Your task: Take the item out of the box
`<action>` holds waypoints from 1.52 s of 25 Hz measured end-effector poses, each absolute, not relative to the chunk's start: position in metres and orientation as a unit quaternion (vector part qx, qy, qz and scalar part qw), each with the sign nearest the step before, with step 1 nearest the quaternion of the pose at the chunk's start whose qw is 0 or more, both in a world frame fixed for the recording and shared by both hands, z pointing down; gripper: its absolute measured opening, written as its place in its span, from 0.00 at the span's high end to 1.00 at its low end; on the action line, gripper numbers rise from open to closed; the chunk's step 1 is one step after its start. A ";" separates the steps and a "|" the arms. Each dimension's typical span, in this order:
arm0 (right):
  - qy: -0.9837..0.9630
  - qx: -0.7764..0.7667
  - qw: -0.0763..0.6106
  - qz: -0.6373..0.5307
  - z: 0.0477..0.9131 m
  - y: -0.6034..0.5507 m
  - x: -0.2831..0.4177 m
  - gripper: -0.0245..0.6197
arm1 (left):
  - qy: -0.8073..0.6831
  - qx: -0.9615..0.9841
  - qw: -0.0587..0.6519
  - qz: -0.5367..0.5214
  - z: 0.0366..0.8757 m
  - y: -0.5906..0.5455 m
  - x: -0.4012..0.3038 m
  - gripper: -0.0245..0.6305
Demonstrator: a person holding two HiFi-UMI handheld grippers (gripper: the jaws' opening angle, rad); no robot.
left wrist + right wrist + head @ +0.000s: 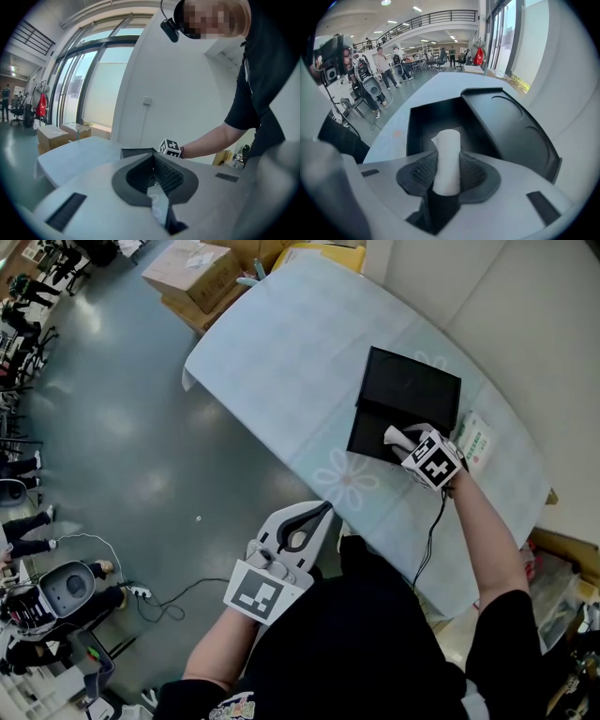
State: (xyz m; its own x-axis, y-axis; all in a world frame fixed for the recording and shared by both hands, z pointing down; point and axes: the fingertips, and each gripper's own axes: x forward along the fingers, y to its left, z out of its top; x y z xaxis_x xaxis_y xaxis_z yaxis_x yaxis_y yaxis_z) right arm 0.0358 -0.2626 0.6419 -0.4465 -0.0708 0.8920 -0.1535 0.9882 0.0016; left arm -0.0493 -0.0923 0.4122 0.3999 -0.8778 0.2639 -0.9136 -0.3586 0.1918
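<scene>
An open black box point(373, 437) lies on the light-blue tablecloth point(309, 362), its lid point(414, 385) folded back beyond it. Over the box's near right corner, my right gripper point(394, 439) is shut on a white roll. In the right gripper view the white roll point(448, 143) stands up between the jaws of the right gripper point(446, 180), above the box tray point(424, 122) and beside the lid point(511, 126). My left gripper point(321, 511) hangs off the table near the person's lap, shut with nothing in it. The left gripper point(157, 186) looks toward the box from there.
A green-and-white packet point(476, 441) lies right of the box. Cardboard boxes point(192, 273) stand on the floor past the table's far end. The table's near edge point(281, 460) runs diagonally. A cable point(173, 601) and a machine point(70, 585) are on the floor at left.
</scene>
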 end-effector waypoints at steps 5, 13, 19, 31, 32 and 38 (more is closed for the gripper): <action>-0.874 0.104 0.474 0.041 0.604 -0.263 0.032 0.74 | -0.534 0.831 0.142 0.058 0.405 -0.086 -0.043 0.95; -0.902 0.156 0.400 0.033 0.541 -0.244 0.032 0.74 | -0.509 0.850 0.120 0.057 0.388 -0.072 -0.034 0.95; -0.929 0.208 0.302 0.048 0.476 -0.216 0.038 0.75 | -0.489 0.864 0.109 0.052 0.375 -0.058 -0.023 0.95; -0.947 0.281 0.153 0.025 0.364 -0.130 0.042 0.75 | -0.457 0.886 0.074 0.030 0.348 -0.035 -0.023 0.95; -0.947 0.285 0.147 0.024 0.359 -0.123 0.042 0.75 | -0.454 0.887 0.071 0.028 0.346 -0.032 -0.024 0.95; -0.943 0.309 0.122 0.025 0.341 -0.078 0.040 0.75 | -0.436 0.897 0.064 0.025 0.341 -0.011 -0.027 0.95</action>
